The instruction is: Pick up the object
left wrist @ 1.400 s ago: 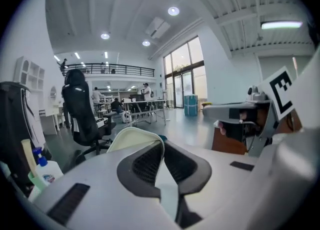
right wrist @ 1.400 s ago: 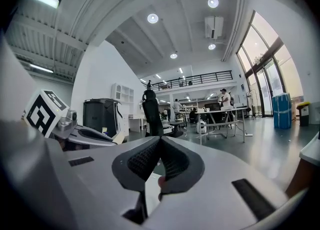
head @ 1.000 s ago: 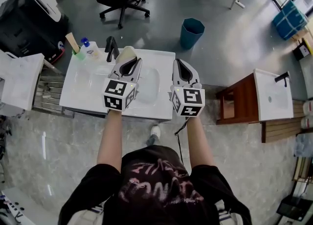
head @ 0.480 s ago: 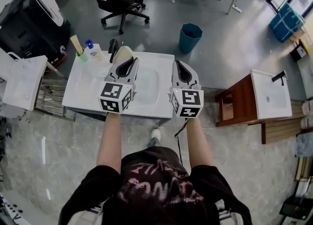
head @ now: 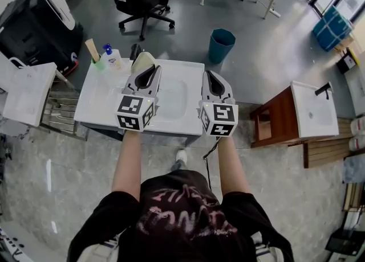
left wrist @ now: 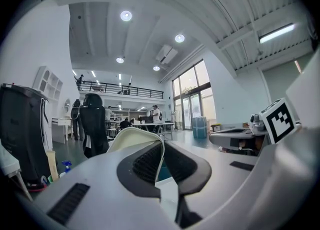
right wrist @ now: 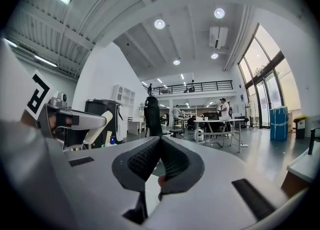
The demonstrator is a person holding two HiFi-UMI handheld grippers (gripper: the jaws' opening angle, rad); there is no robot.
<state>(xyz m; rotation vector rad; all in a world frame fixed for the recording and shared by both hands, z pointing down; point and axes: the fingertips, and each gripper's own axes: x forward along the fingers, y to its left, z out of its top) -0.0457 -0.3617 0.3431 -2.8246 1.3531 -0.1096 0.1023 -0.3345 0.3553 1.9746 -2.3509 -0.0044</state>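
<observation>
In the left gripper view, the thin rim of the cream-coloured object (left wrist: 131,140) is seen clamped on edge between the fingers of the left gripper (left wrist: 162,150). Only in the head view is its oval outline shown, held above the white worktop (head: 96,102), its long axis running away from the person. The fingers of the right gripper (right wrist: 159,146) are pressed together, empty.

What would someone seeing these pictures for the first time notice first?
Most striking is the left gripper, held level over a white washbasin and clamped on a thin, curved cream object that sticks out past its jaws. Beside it the right gripper is shut on nothing. Beyond the basin a teal bin stands on the grey floor.
</observation>
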